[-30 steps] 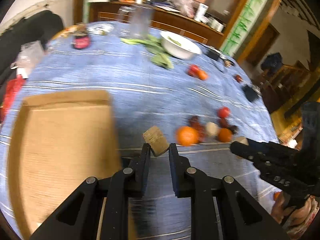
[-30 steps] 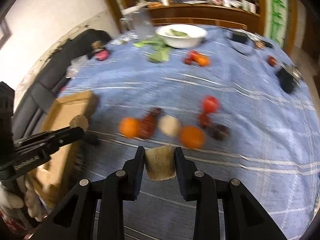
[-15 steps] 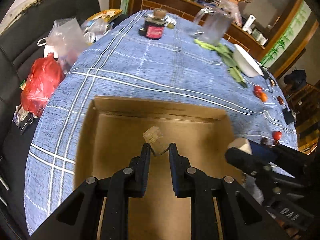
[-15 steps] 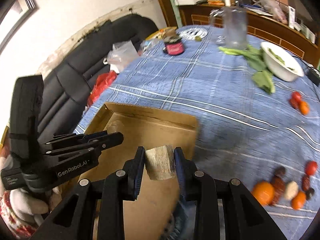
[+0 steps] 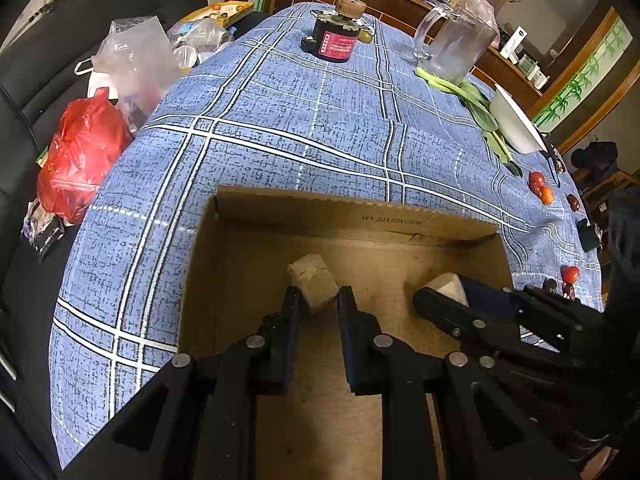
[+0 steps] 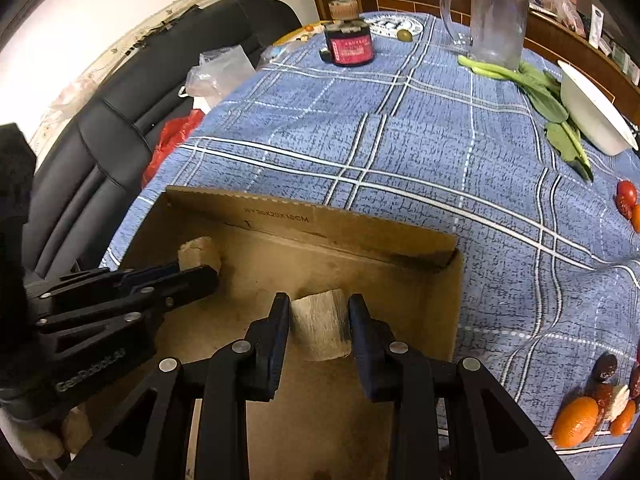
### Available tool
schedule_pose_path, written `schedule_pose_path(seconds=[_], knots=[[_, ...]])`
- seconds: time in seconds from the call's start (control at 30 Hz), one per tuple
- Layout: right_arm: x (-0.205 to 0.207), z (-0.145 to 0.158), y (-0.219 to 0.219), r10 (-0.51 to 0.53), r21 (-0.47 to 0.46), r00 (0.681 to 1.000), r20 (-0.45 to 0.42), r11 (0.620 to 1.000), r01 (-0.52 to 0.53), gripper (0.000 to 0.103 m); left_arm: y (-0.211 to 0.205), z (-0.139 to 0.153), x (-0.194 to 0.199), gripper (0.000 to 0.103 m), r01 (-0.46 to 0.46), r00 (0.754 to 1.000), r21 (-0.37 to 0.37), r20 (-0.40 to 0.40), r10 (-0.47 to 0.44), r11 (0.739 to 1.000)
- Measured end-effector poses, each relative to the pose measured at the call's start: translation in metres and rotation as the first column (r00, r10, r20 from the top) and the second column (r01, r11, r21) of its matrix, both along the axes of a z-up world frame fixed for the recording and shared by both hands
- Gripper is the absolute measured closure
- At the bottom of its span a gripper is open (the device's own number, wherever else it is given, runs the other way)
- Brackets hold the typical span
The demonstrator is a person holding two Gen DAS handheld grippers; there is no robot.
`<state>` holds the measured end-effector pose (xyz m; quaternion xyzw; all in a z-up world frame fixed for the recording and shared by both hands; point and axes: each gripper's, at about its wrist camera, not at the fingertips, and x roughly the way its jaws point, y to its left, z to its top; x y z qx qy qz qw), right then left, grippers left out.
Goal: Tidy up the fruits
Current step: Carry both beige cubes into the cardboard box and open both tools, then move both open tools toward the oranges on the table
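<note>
Hovering over the open cardboard box [image 5: 352, 222] on the blue tablecloth [image 5: 304, 120], nothing released inside yet. Clamping tan chunks: left gripper [image 5: 316, 300] on one [image 5: 312, 280], right gripper [image 6: 318, 312] on another [image 6: 320, 328]. Leaving oranges and small fruits [image 6: 600, 404] waiting outside.

Both tools are matte black plastic. The left gripper [image 5: 315, 300] has two flat, slab-like fingers [image 5: 289, 320], each backed by angular linkage arms with triangular cut-outs. Round silver pivot pins sit behind the fingers on each arm. The right gripper [image 6: 319, 308] is built alike. Faint grey lettering marks the left gripper's side, behind its fingers.
</note>
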<state>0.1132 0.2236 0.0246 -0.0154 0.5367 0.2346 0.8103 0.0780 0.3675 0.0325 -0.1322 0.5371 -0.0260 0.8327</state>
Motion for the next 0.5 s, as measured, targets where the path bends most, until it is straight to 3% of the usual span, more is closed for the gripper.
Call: schedule_pose_path(seconds=[0.2, 0.33, 0.5], knots=[[0.002, 0.000, 0.003, 0.005, -0.015, 1.000, 0.013, 1.000, -0.004, 0.068, 0.004, -0.003, 0.001, 0.083, -0.029, 0.999, -0.017, -0.024, 0.029, 0.999], [-0.001, 0.006, 0.003, 0.013, -0.018, 0.999, 0.035, 1.000, -0.013, 0.048, 0.005, 0.004, -0.003, 0.074, -0.048, 0.999, -0.022, -0.016, 0.047, 0.999], [-0.010, 0.029, -0.002, 0.022, -0.025, 0.995, 0.100, 1.000, -0.020, 0.046, 0.011, 0.027, -0.016, 0.062, -0.099, 0.995, -0.052, 0.024, 0.100, 0.994]])
